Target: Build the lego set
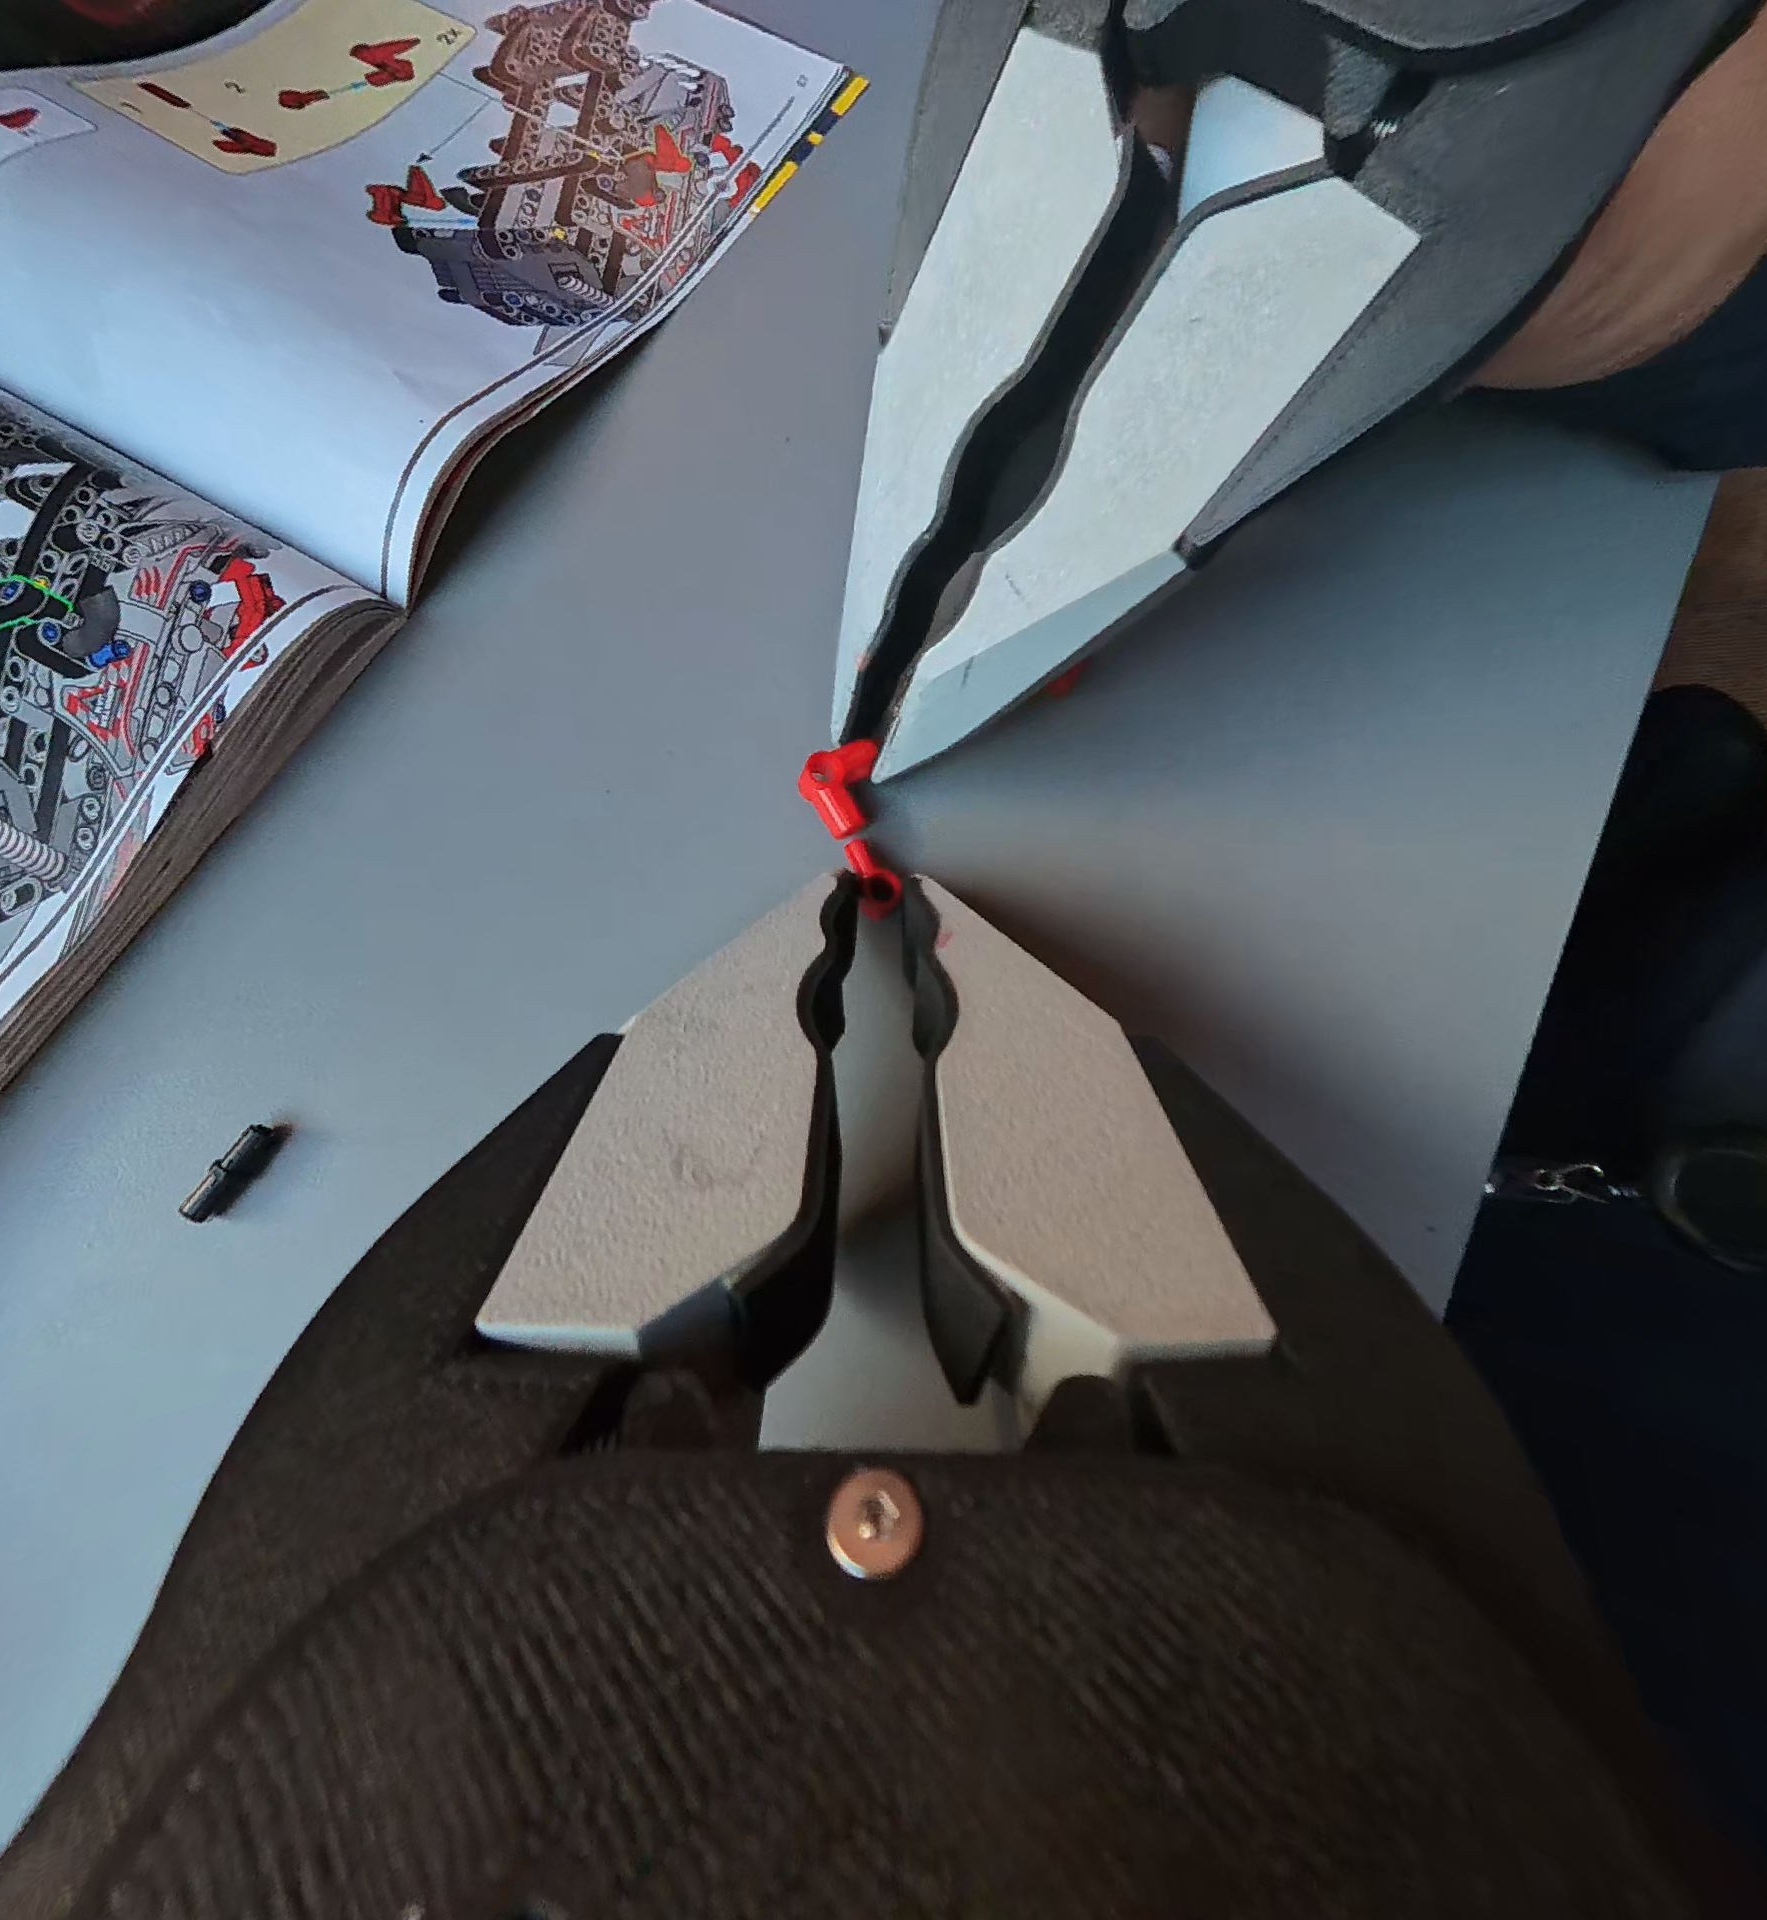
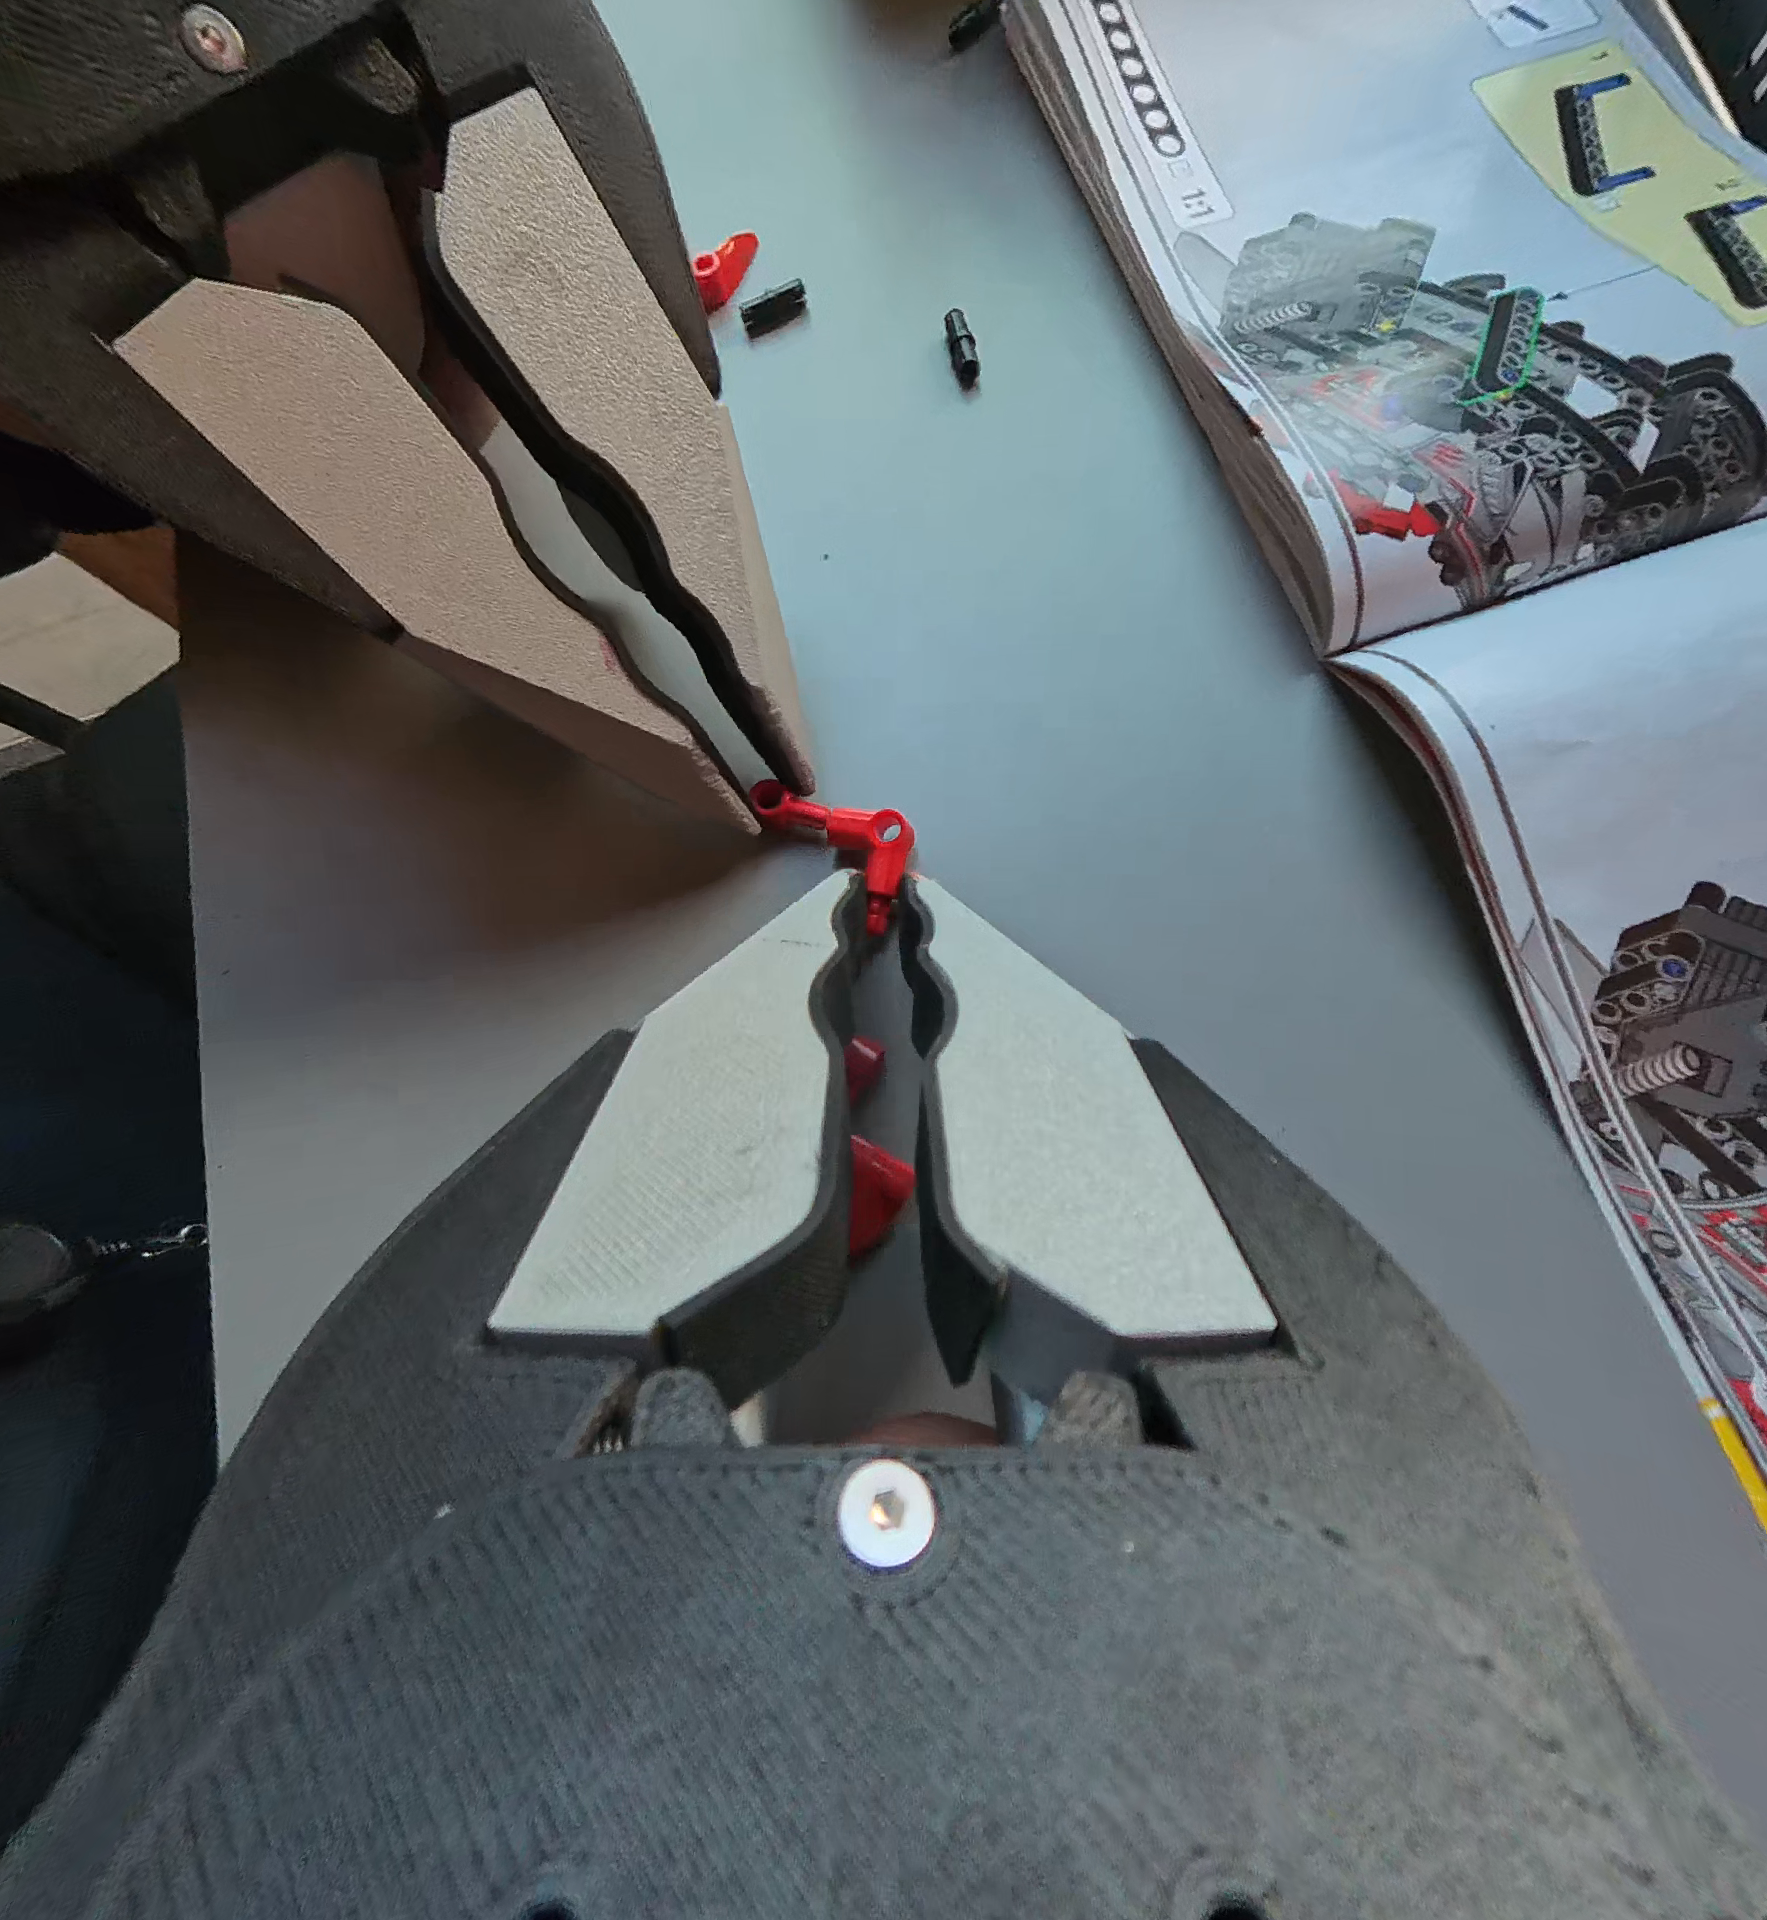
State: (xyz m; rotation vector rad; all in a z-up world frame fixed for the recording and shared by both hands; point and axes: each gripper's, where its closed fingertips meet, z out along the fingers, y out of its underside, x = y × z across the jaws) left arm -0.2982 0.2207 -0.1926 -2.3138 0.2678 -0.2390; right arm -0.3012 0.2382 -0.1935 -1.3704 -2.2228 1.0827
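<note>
My left hand-held gripper pinches a small red pin connector at its fingertips, and my right hand-held gripper is clamped on a red angled connector; the two pieces meet tip to tip just above the grey desk. Through the gap between my right fingers I see two more red pieces lying below. Farther out on the desk lie a black pin, another black pin beside a red curved piece, and the open instruction booklet.
</note>
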